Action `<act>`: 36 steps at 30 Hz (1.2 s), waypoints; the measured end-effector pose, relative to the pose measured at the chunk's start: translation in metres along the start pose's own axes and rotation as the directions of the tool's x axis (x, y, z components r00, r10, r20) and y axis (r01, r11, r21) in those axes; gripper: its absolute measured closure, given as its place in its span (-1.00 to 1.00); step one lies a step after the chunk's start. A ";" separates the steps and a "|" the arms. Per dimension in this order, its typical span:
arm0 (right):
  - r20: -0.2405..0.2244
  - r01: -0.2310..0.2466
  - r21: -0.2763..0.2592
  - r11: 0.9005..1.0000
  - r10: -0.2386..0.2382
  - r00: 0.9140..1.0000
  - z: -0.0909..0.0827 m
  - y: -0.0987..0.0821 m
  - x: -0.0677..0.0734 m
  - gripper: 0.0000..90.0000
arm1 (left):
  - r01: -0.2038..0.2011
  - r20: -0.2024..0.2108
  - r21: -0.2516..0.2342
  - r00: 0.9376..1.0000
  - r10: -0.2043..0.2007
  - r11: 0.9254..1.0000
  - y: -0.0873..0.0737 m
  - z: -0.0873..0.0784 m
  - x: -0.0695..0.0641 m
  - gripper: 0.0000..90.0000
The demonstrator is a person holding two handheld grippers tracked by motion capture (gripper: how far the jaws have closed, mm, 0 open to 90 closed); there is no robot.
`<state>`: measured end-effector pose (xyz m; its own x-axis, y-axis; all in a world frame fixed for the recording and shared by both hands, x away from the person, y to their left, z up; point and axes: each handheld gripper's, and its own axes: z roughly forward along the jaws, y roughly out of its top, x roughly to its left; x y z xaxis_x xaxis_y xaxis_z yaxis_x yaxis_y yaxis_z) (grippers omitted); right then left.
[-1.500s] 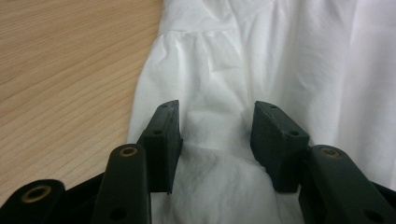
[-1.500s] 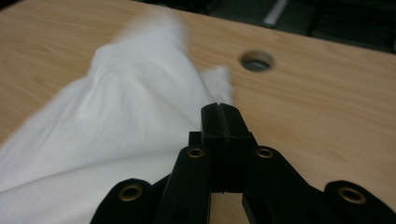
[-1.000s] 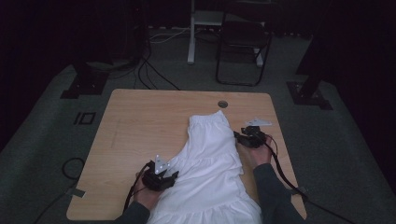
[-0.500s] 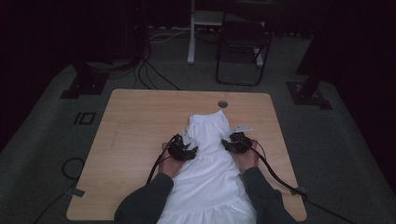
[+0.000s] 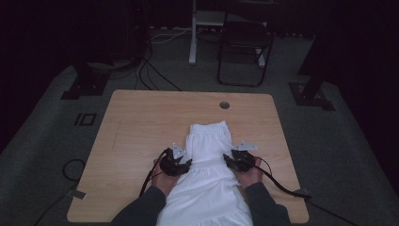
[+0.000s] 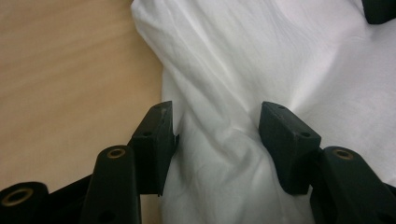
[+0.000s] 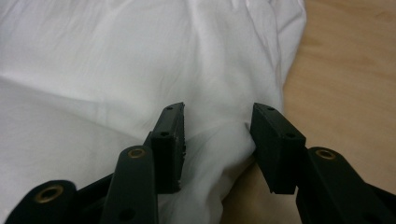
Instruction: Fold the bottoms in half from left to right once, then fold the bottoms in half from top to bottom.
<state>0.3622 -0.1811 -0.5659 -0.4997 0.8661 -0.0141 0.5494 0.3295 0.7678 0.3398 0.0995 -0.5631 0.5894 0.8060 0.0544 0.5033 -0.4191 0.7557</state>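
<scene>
Straddling cloth [image 5: 207, 174] edges: left gripper [image 5: 181, 163] at cloth's 9 o'clock, right gripper [image 5: 235, 161] at 3 o'clock, jaws half-wide, fabric bunched between, not yet pinched. Cloth laid lengthwise on table [image 5: 141, 122], waistband at 12. Folding judged barely begun.

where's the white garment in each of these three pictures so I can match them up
High view: the white garment lies on the near middle of the table, between the two claws.
Left gripper view: it covers the centre and right, bunched between the jaws, with table wood at left.
Right gripper view: it covers the left and centre, its edge between the jaws, with wood at right.
Shared landmark: the garment's side edges against the wood.
</scene>
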 end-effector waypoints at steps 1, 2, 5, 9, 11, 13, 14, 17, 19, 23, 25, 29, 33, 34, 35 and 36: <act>-0.003 0.003 0.002 1.000 -0.003 1.000 -0.003 -0.003 0.003 0.22 | -0.005 -0.003 -0.002 1.000 0.005 1.000 -0.005 -0.005 -0.004 0.03; -0.007 0.011 0.011 1.000 -0.011 1.000 -0.008 -0.006 0.008 0.22 | -0.011 -0.005 0.000 1.000 0.011 1.000 -0.007 -0.008 -0.006 0.03; -0.011 0.011 0.015 1.000 -0.011 1.000 -0.013 -0.010 0.015 0.22 | -0.016 -0.008 -0.003 1.000 0.016 1.000 -0.013 -0.014 -0.010 0.03; -0.017 0.008 0.018 1.000 -0.008 1.000 -0.015 -0.011 0.018 0.21 | -0.019 -0.021 -0.007 1.000 0.019 1.000 -0.015 -0.017 -0.013 0.03; -0.031 0.000 0.026 1.000 0.000 1.000 -0.015 -0.010 0.016 0.18 | -0.024 -0.025 -0.007 0.999 0.024 1.000 -0.015 -0.017 -0.014 0.03; -0.048 -0.010 0.032 0.999 0.011 0.999 -0.015 -0.009 0.014 0.15 | -0.022 -0.023 -0.007 0.999 0.022 1.000 -0.015 -0.017 -0.014 0.03; -0.069 -0.017 0.036 0.999 0.019 0.997 -0.015 -0.008 0.012 0.12 | -0.017 -0.020 -0.005 1.000 0.017 1.000 -0.015 -0.017 -0.013 0.03; -0.101 -0.045 -0.035 0.998 0.041 0.994 -0.024 0.004 0.001 0.05 | -0.020 -0.021 -0.006 1.000 0.019 1.000 -0.015 -0.017 -0.013 0.02; -0.097 -0.064 -0.074 0.995 0.057 0.994 -0.027 0.013 -0.006 -0.11 | -0.019 -0.021 -0.006 1.000 0.019 1.000 -0.015 -0.017 -0.013 0.03; -0.115 -0.050 -0.027 0.998 0.047 0.992 -0.011 0.031 -0.015 -0.54 | -0.019 -0.021 -0.005 1.000 0.019 1.000 -0.015 -0.017 -0.013 0.03; -0.105 -0.012 0.014 1.000 0.013 0.994 0.002 0.037 -0.014 -0.71 | -0.021 -0.022 -0.006 1.000 0.021 1.000 -0.015 -0.017 -0.013 0.03; -0.094 0.037 0.070 0.997 -0.031 0.995 0.026 0.046 -0.010 -0.78 | -0.019 -0.020 -0.006 1.000 0.019 1.000 -0.015 -0.017 -0.013 0.03; -0.069 0.035 0.102 0.994 -0.028 0.997 0.042 0.049 -0.013 -0.75 | -0.024 -0.027 -0.007 0.999 0.024 1.000 -0.015 -0.017 -0.014 0.03; -0.075 0.031 0.115 0.993 -0.023 0.997 0.045 0.048 -0.014 -0.65 | -0.026 -0.028 -0.007 0.999 0.026 1.000 -0.015 -0.017 -0.014 0.02; -0.068 0.043 0.109 0.993 -0.035 0.997 0.046 0.047 -0.013 -0.53 | -0.027 -0.030 -0.007 0.999 0.027 1.000 -0.015 -0.017 -0.014 0.02; -0.071 0.036 0.097 0.995 -0.029 0.997 0.046 0.047 -0.013 -0.28 | -0.029 -0.032 -0.008 0.999 0.028 1.000 -0.015 -0.017 -0.014 0.02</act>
<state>0.4255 -0.1599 -0.5585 -0.5620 0.8271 0.0088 0.5934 0.3957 0.7009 0.3126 0.1015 -0.5644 0.5831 0.8066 0.0964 0.4809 -0.4384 0.7593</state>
